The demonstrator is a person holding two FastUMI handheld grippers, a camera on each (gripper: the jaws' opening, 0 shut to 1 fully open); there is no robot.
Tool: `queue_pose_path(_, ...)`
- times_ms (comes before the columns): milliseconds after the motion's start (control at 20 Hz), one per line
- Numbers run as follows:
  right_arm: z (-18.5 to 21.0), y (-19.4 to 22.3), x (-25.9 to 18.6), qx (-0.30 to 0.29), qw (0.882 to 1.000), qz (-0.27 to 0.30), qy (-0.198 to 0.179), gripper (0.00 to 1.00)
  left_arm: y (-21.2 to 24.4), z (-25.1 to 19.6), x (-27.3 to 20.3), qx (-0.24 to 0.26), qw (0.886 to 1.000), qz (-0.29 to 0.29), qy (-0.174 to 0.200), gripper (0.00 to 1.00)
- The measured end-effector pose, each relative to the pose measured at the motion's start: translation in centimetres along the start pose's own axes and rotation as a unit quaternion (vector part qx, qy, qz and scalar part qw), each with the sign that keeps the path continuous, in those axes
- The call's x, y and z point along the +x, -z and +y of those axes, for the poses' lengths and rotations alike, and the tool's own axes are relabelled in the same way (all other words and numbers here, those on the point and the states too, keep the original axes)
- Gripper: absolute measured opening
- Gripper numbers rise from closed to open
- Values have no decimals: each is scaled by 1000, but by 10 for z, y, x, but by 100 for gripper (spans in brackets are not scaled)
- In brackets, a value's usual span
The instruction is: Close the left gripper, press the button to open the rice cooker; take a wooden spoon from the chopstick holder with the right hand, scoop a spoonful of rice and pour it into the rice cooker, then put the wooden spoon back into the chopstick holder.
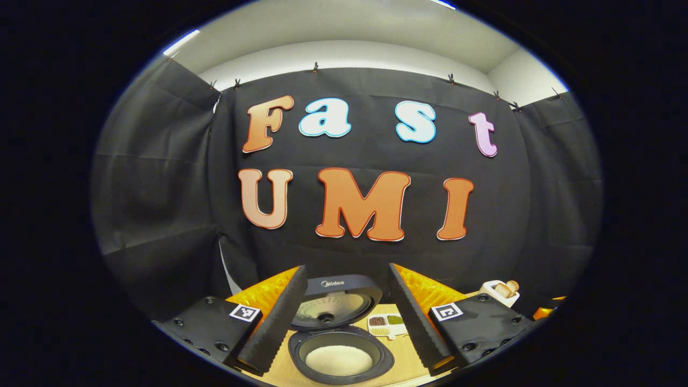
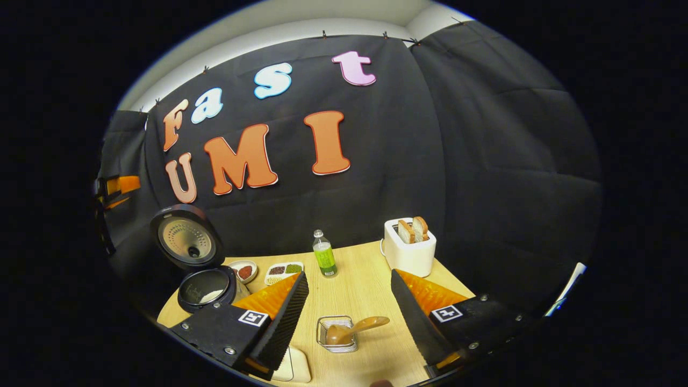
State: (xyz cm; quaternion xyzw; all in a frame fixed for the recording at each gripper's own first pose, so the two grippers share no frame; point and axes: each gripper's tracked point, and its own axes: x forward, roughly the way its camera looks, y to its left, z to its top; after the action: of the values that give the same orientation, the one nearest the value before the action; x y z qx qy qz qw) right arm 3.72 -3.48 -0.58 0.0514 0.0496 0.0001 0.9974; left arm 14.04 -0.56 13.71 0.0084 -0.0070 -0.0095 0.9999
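Right gripper (image 2: 349, 317): fingers spread wide, holding nothing, raised above the table and looking down at the holder, so either ahead of the pick-up or after the return; I cannot tell which.
Chopstick holder (image 2: 337, 334): a small wire basket between the right gripper's fingers in the right gripper view, standing on the wooden table (image 2: 365, 287).
Wooden spoon (image 2: 352, 329): bowl down in the holder, handle leaning out to the right over the rim, which leaves the handle free to pinch.
Left gripper (image 1: 344, 322): fingers apart and empty, held back above the cooker, out of the way of the pot mouth.
Rice cooker (image 1: 339, 355): lid up, so the button press looks done; white rice lies in the open pot.
Cooker lid (image 1: 334, 307): tilted back behind the pot, inner plate facing forward.
Divided dish (image 1: 386, 323): just right of the cooker, holding dark, green and pale grains; likely the scooping source.
Small bowl (image 2: 244, 270): beside the divided dish, reddish contents.
Green bottle (image 2: 324, 257): upright, mid-table, further back.
Toaster (image 2: 408, 250): at the far right, two bread slices standing in its slots.
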Motion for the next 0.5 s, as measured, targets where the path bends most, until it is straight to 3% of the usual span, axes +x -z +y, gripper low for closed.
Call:
queue_pose_path(250, 8, -10, -5, -44, 999, -23, -7, 94, -12, -2, 64, 32, 999, 12, -16, 100)
queue_pose_path(500, 6, -11, -7, -39, 999, -23, -6, 95, 19, 10, 128, 23, 998, 52, -39, 99)
